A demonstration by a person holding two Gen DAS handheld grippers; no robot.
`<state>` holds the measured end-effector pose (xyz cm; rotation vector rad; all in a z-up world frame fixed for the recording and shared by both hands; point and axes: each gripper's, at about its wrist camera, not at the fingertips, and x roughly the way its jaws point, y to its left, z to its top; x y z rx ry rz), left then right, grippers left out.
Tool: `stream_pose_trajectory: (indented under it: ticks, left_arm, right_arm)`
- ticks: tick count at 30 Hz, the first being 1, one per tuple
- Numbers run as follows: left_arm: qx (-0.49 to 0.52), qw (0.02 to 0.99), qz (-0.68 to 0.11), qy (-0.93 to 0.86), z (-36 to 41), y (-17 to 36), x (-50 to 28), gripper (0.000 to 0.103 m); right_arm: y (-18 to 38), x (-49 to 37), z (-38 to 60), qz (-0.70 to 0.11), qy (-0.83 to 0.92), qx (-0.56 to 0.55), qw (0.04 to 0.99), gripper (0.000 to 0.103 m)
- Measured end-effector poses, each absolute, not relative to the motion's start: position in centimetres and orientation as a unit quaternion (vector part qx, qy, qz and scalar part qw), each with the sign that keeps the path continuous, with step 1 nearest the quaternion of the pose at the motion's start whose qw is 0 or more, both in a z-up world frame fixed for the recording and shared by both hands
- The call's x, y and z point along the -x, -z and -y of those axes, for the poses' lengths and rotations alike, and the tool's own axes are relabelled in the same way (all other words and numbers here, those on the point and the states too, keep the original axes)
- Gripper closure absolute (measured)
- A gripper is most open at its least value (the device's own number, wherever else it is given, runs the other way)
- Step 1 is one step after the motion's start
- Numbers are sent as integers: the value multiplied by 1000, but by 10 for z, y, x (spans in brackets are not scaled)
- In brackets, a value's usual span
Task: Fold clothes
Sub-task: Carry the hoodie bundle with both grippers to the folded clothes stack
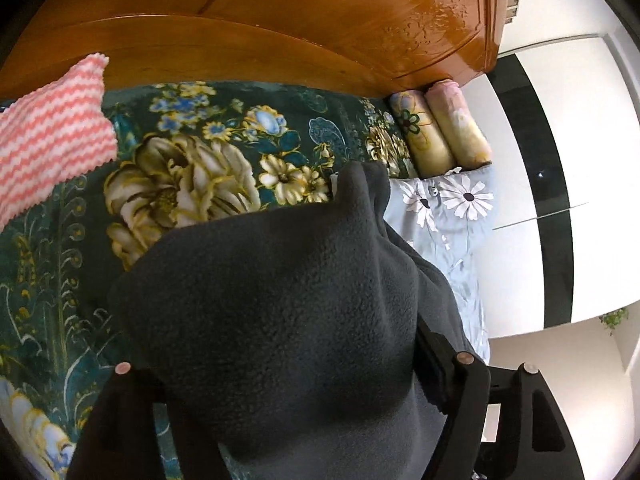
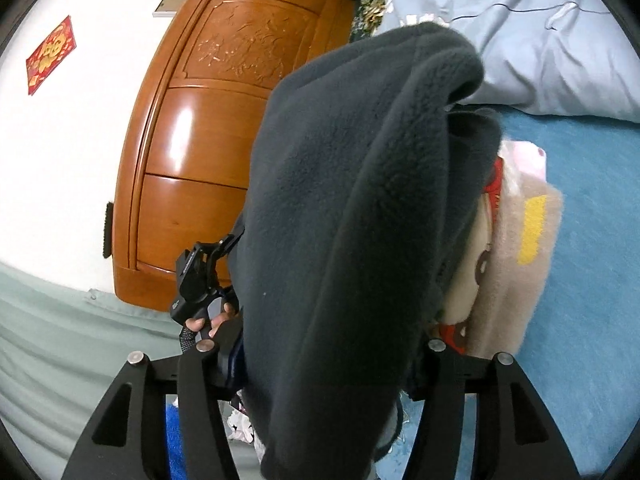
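Note:
A dark grey fleece garment [image 1: 280, 292] fills the middle of the left wrist view, bunched up and lifted above the bed. My left gripper [image 1: 288, 360] is shut on it; the cloth hides the fingertips. In the right wrist view the same fleece [image 2: 340, 220] hangs in thick folds over my right gripper [image 2: 320, 344], which is shut on it with its tips covered too. The left gripper [image 2: 200, 276] and the hand [image 2: 208, 322] holding it show at the fleece's left edge.
A dark green floral blanket [image 1: 180, 168] covers the bed below a wooden headboard [image 1: 280, 40]. A pink-white zigzag cloth [image 1: 48, 128], two rolled pillows [image 1: 440, 128] and a pale blue daisy quilt [image 1: 452, 208] lie around. A folded beige garment [image 2: 516, 240] rests on the blue sheet [image 2: 580, 280].

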<state>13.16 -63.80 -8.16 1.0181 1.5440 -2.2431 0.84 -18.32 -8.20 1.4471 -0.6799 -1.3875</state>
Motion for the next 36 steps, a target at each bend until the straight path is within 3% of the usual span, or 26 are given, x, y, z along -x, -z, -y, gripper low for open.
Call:
stream_pose_trajectory:
  ticks: [9,18,26,30,36]
  left_arm:
    - [-364,151,-499,772,638,65,-128,23]
    - [-313,215,-500,779,650,46,-141,20]
    - [-266,280,-407,828,636,-10,-158,18]
    - [-300,230,-334,864,599,-29,-140,18]
    - [-385,159,-217,883,523,-11,-96,18]
  right_arm:
    - [76,0,173,281,582,-591,482,42]
    - [73,6,167,278,586,-593,477,42]
    - [62,33,113,242,643,-584,431,42]
    - [32,51,95,221,694,-556,401,42]
    - [-9,18,167,115,707,-516,470,42]
